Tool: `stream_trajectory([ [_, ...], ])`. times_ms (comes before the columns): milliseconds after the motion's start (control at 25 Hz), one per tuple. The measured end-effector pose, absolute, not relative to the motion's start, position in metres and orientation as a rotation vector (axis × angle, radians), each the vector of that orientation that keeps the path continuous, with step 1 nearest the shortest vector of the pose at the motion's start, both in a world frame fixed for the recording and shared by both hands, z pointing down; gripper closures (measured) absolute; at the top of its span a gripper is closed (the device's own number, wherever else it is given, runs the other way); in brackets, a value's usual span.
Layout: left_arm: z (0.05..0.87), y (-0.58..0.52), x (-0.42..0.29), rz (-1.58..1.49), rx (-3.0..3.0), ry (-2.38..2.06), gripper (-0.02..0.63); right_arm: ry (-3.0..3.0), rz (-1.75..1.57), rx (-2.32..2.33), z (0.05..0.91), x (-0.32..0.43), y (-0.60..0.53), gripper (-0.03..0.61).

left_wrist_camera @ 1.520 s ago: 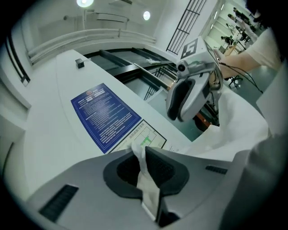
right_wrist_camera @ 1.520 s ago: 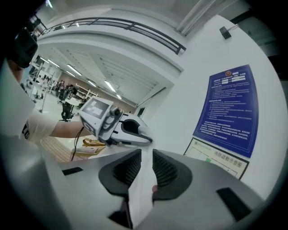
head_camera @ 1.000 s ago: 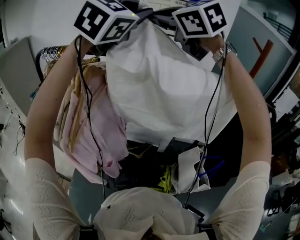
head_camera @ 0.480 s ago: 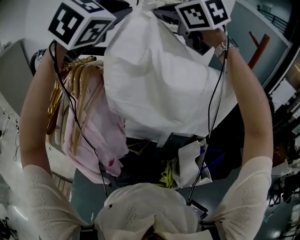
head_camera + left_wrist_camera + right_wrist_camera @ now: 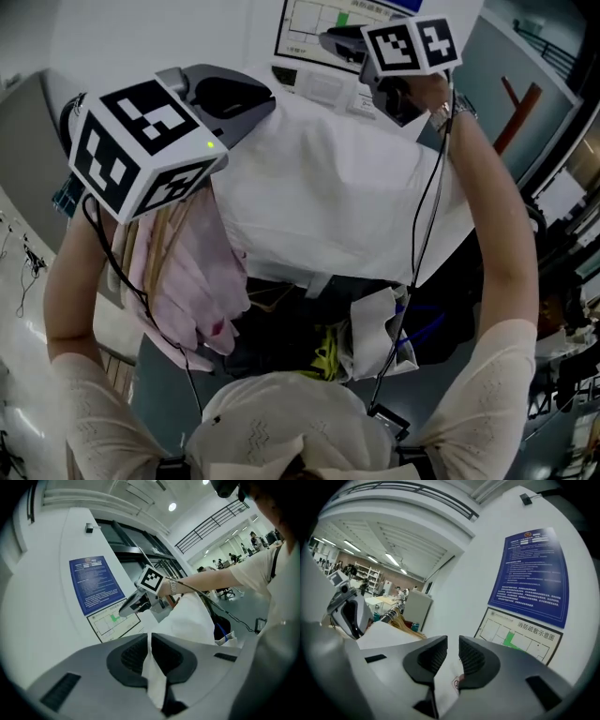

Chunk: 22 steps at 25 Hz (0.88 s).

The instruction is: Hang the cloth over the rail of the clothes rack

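White cloth: the largest thing in the head view. It is held up by two corners with its top edge stretched between the two grippers, and the rest hangs down in broad folds. No view shows whether it rests on the rail.

Person's forearms: bare, raised either side of the cloth, with a wristwatch on the right one.

Pink garments: bunched on hangers just left of the cloth, its left edge overlapping them.

Left gripper: at the cloth's upper left corner, with its marker cube nearest the camera. In the left gripper view the jaws are almost together and pinch a thin fold of the cloth, which runs up between the pads.

Right gripper: at the cloth's upper right corner and higher than the left one. In the right gripper view the jaws are nearly closed with the cloth's edge clamped between them. A small printed label shows on that edge.

Rack rail: shiny metal, seen in the right gripper view just above the cloth's far edge.

Wooden hangers: beside the rail end, also above the cloth.

Blue wall notice and floor plan: on the wall behind the cloth.
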<state>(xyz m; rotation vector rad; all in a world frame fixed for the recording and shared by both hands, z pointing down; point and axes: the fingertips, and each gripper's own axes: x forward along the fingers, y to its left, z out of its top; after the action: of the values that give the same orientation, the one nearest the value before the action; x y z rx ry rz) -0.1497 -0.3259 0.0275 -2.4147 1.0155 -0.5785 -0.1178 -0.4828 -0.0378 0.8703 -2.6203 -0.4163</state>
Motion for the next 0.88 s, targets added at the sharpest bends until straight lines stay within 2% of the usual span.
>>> stream_trajectory([
  [240,0.03,-0.331,-0.153,-0.544,-2.485,1.024,0.586,-2.671,-0.488,0.935,-0.066,-0.098,-0.457,0.514],
  [400,0.029,-0.329,-0.156,-0.525,-2.466,1.042,0.586,-2.692,-0.577,0.898,-0.079,-0.074,-0.393,0.514],
  [520,0.02,-0.319,-0.168,-0.396,-2.466,1.084,0.586,-2.72,-0.65,0.996,-0.083,-0.036,-0.337,0.514],
  [760,0.027,-0.288,-0.205,-0.087,-2.442,1.388,0.586,-2.81,-0.688,1.165,-0.032,0.052,-0.262,0.504],
  [880,0.057,-0.288,-0.212,-0.135,-2.378,1.498,0.535,-2.785,-0.611,1.34,0.007,0.1,-0.254,0.503],
])
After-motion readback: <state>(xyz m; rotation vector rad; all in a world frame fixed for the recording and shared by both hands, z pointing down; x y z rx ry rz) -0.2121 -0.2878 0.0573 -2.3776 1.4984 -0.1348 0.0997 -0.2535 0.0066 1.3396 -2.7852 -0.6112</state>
